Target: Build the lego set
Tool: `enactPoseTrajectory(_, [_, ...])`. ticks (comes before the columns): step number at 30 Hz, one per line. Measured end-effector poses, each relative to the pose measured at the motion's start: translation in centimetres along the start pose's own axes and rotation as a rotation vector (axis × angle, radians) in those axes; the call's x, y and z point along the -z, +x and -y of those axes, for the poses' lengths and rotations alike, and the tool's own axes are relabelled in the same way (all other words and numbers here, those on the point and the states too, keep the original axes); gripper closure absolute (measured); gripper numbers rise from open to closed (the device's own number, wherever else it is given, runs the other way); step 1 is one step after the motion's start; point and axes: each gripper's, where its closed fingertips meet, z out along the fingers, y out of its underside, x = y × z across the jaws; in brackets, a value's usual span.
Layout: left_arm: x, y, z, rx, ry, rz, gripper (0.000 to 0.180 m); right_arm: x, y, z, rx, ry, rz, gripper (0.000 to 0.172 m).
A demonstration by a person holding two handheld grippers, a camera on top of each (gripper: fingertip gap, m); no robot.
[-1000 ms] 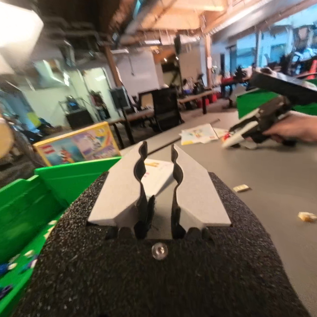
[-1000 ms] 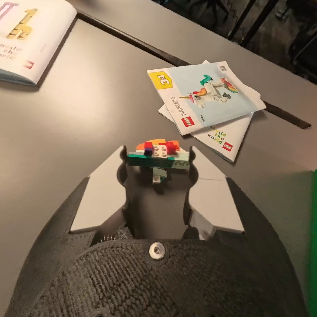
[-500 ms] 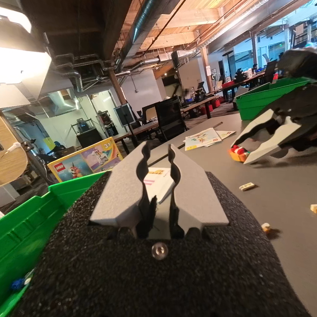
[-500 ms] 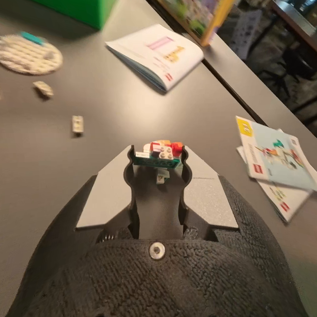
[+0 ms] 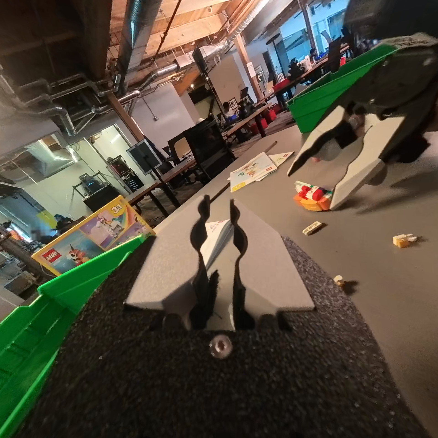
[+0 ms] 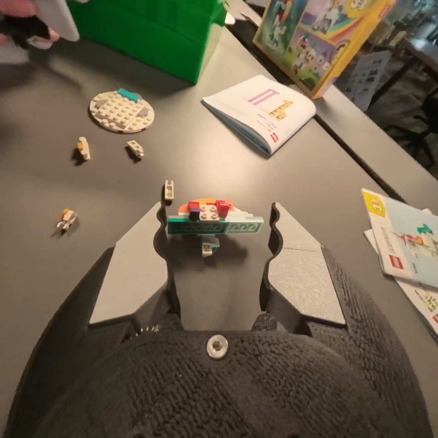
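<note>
Straddling a small brick assembly [image 6: 214, 219] on the grey desk [image 6: 237, 166], the right claw [image 6: 216, 208] stands wide open, a gap visible on the right side, the left pad close to the teal plate's end, contact there uncertain; risk: a sideways nudge from that near finger could tip or slide the piece, which looks top-heavy on a narrow foot; a loose pale brick [image 6: 169, 190] just beyond the left fingertip could be knocked; left claw [image 5: 219, 206] nearly closed, holding nothing, raised beside a green bin [image 5: 71, 296]; booklet [image 6: 260, 113] and round studded plate [image 6: 121, 113] lie well apart.
</note>
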Motion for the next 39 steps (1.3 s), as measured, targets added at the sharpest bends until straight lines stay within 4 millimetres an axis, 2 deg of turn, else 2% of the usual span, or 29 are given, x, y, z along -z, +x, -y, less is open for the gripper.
enactPoseTrajectory(5, [-0.2,0.9,-0.2,-0.025,-0.012,-0.031,0.168,-1.0,0.2,-1.7,-0.077,-0.127,0.031,0.066])
enactPoseTrajectory(6, [-0.2,1.0,-0.2,-0.026,-0.013,-0.037,0.168,-1.2,0.1,-1.9,-0.083,-0.145,0.038,0.066])
enactPoseTrajectory(8, [-0.1,1.4,-0.1,-0.019,-0.007,-0.054,0.168,-1.3,-0.1,-1.8,-0.101,-0.15,0.054,0.081])
enactPoseTrajectory(10, [-0.1,1.9,0.3,0.018,0.002,-0.086,0.167,-1.2,-0.6,-1.5,-0.058,-0.129,0.06,0.081])
enactPoseTrajectory(12, [0.0,2.8,1.1,0.129,0.027,-0.165,0.161,-0.9,-1.8,0.1,0.052,-0.034,0.071,0.081])
enactPoseTrajectory(15, [0.3,4.2,2.5,0.4,0.056,-0.331,0.143,-0.4,-4.5,4.2,0.206,0.18,0.091,0.082])
enactPoseTrajectory(17, [0.2,4.5,2.5,0.548,0.027,-0.39,0.132,-0.3,-6.2,6.4,0.292,0.266,0.085,0.082])
enactPoseTrajectory(21, [0.5,4.9,2.6,0.84,-0.004,-0.552,0.127,0.1,-8.8,9.1,0.421,0.388,0.074,0.082])
enactPoseTrajectory(25, [1.2,5.2,3.3,1.134,-0.012,-0.751,0.126,1.2,-9.7,11.0,0.471,0.506,0.032,0.082])
enactPoseTrajectory(29, [1.9,6.0,3.0,1.208,-0.025,-0.884,0.138,2.3,-9.6,12.2,0.504,0.581,-0.028,0.082])
enactPoseTrajectory(33, [2.8,7.0,3.9,1.244,-0.005,-0.995,0.157,2.7,-9.7,12.6,0.525,0.607,-0.044,0.082])
enactPoseTrajectory(37, [2.8,7.0,3.8,1.241,-0.002,-0.998,0.159,2.6,-9.7,12.3,0.529,0.597,-0.041,0.082])
enactPoseTrajectory(39, [2.5,6.8,3.4,1.155,0.009,-0.944,0.16,2.4,-9.5,12.2,0.464,0.585,-0.006,0.081])
